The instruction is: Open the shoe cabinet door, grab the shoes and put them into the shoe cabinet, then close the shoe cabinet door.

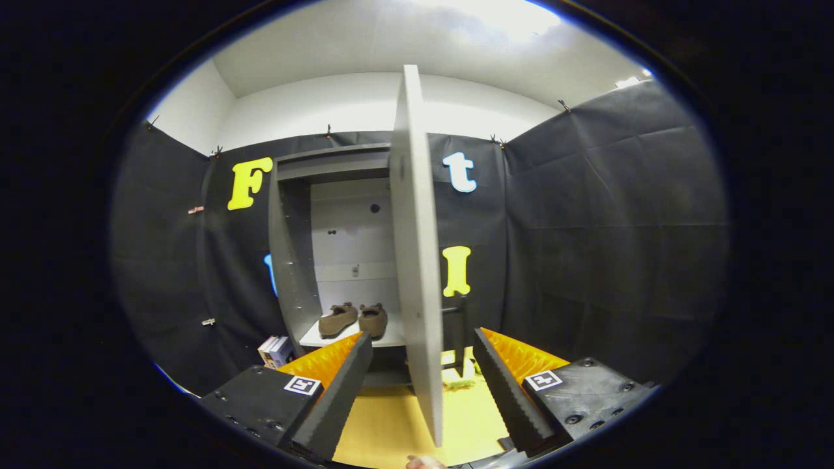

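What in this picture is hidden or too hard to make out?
- Right part of the shoe cabinet: hidden behind the open door, seen edge-on between the open fingers of the gripper.
- Items on the floor beyond the door's foot: too small to identify.
- Boxes beside the cabinet: partly hidden by one finger.
- The shoes: far sides hidden.
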The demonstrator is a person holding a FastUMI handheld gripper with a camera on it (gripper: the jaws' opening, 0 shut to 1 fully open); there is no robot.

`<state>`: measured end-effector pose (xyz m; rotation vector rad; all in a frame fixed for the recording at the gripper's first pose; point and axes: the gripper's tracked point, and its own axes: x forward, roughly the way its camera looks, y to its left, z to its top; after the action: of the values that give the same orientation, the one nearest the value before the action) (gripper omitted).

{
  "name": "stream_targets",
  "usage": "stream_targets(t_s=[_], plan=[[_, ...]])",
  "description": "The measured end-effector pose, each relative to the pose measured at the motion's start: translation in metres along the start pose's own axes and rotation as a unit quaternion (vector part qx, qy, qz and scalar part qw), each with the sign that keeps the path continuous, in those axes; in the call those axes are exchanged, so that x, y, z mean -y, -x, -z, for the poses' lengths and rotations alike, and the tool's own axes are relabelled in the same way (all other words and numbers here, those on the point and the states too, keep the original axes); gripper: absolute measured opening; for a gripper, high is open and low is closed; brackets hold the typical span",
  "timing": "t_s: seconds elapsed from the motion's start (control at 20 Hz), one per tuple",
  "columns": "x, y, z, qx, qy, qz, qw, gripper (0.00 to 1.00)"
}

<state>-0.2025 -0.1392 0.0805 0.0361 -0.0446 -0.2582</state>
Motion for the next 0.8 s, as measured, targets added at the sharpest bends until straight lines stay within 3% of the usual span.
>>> stream_targets(t_s=[0.35,0.8], plan=[[0.054,-0.036,0.015,-0.015,-0.020,-0.017,1.000,0.98],[0.046,-0.078,0.028,-0.041,-0.043,-0.068,0.996,0.98]])
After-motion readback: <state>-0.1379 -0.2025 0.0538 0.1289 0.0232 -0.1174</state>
